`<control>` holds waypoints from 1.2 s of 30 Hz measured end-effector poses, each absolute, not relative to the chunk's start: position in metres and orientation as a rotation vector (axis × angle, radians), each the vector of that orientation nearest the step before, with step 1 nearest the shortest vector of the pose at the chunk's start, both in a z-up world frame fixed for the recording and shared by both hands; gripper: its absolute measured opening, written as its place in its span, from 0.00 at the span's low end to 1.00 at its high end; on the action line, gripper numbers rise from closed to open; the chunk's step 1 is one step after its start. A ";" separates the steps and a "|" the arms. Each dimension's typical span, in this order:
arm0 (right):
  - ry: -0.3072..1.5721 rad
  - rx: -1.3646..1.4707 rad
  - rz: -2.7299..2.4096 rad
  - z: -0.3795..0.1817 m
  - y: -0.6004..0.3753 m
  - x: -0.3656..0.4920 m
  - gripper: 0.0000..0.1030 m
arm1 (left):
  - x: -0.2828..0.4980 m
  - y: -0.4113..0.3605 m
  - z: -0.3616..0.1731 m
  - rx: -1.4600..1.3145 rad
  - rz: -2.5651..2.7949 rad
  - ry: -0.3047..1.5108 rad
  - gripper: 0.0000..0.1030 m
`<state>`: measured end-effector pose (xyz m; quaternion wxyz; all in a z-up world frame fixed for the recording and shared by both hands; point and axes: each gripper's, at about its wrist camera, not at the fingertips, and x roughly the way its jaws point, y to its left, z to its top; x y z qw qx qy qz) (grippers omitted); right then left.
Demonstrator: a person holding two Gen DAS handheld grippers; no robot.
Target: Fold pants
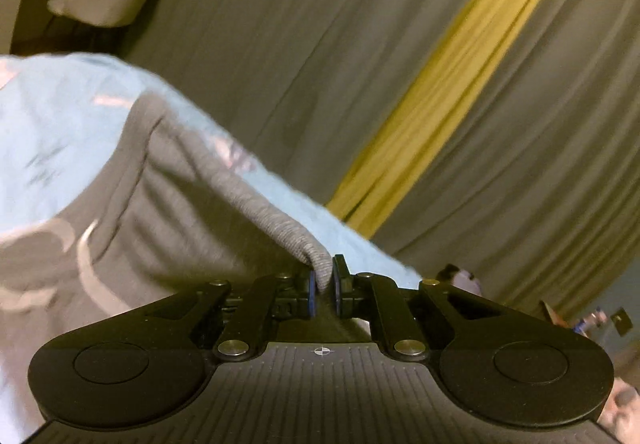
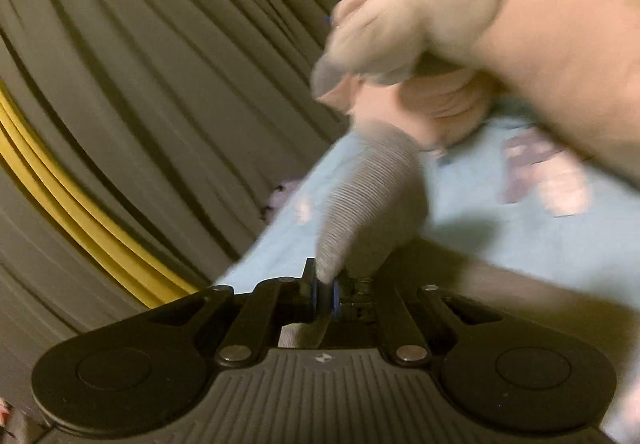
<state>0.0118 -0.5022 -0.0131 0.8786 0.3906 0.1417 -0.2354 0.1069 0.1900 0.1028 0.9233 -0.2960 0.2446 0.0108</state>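
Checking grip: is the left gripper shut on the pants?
Shut: left gripper fingers pinch the pants' ribbed grey edge.

Was a bed under a light blue sheet (image 1: 60,112) with faint printed motifs, the same sheet (image 2: 500,240) in the right view. Had grey pants (image 1: 160,212) draped across it, ribbed cuff raised off the surface. Rest of bed hidden.
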 end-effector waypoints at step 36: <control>0.489 0.972 -0.632 -0.052 -0.517 -0.062 0.04 | 0.008 0.282 0.027 -0.803 0.220 0.536 0.11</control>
